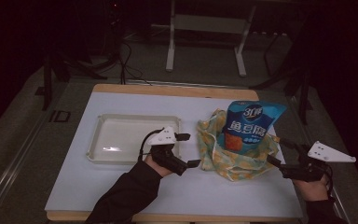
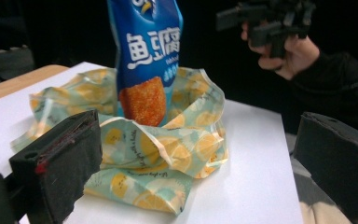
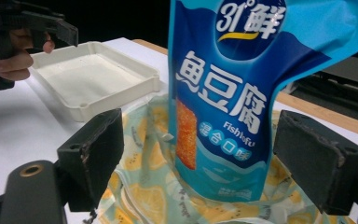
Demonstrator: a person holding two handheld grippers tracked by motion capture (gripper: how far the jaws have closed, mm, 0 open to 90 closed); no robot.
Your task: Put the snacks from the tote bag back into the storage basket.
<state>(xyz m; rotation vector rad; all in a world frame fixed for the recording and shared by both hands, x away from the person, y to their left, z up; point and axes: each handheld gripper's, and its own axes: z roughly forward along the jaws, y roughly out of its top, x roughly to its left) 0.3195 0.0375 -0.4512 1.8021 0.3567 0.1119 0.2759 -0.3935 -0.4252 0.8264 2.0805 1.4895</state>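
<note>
Flanking snack bag [image 1: 251, 125] | both tools agape, empty | tray [image 3: 121, 91] seems bare, right gripper view.

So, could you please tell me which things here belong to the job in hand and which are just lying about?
In the job:
- blue snack packet, upright in the bag
- lemon-print bag
- left tool, open
- right tool, open

Lying about:
- white tray, untouched
- metal stand beyond the table

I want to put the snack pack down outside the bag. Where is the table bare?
The white tray is empty. The table is bare behind the tray, and along the near edge between the two forearms. It is crowded around the lemon-print bag holding the blue snack pack, with the left claw and right claw on either side.
</note>
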